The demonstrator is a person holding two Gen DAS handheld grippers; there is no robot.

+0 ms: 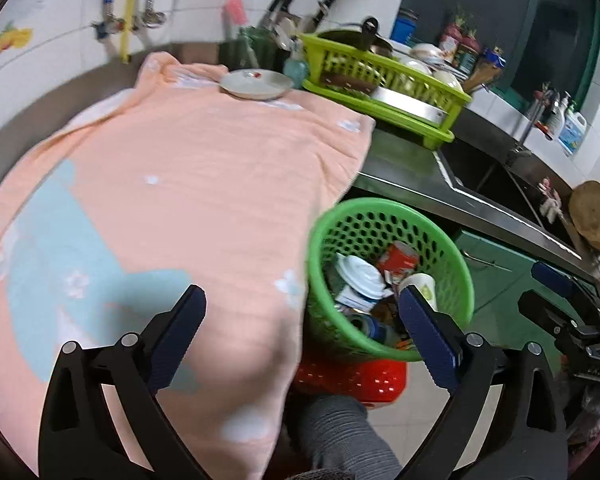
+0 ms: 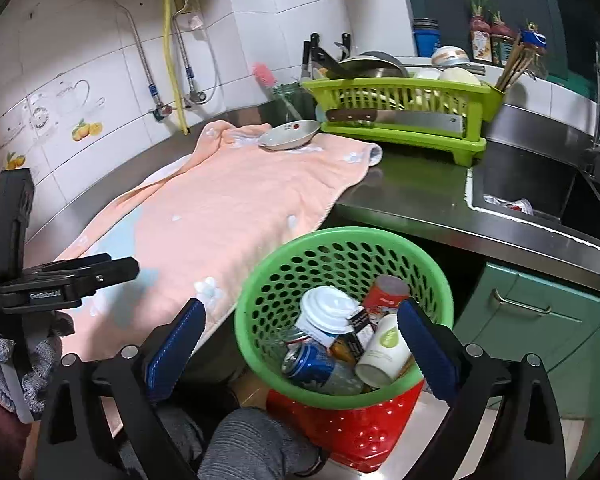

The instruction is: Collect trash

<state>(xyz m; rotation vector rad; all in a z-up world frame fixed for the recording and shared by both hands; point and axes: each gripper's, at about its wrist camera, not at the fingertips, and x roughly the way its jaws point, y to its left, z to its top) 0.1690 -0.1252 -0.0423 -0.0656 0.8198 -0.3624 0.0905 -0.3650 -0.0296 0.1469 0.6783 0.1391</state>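
A green perforated basket (image 1: 456, 256) (image 2: 260, 280) stands in front of the counter, on a red basket (image 2: 364, 432). It holds trash: a white lidded cup (image 2: 328, 312), a red can (image 2: 388, 292), a blue can (image 2: 312, 364), a white paper cup (image 2: 380, 352) and small packets. My left gripper (image 1: 300, 320) is open and empty over the pink towel's (image 1: 204, 184) near edge, beside the basket. My right gripper (image 2: 300, 328) is open and empty just above the basket. The left gripper also shows at the left of the right wrist view (image 2: 60, 280).
A white dish (image 2: 288, 134) sits on the towel's far end. A lime dish rack (image 2: 400, 108) with a cleaver and dishes stands behind it. The steel sink (image 2: 540, 188) at right holds a wrapper (image 2: 512, 204). Green cabinets (image 2: 540, 320) are below. My knee (image 2: 252, 448) is under the grippers.
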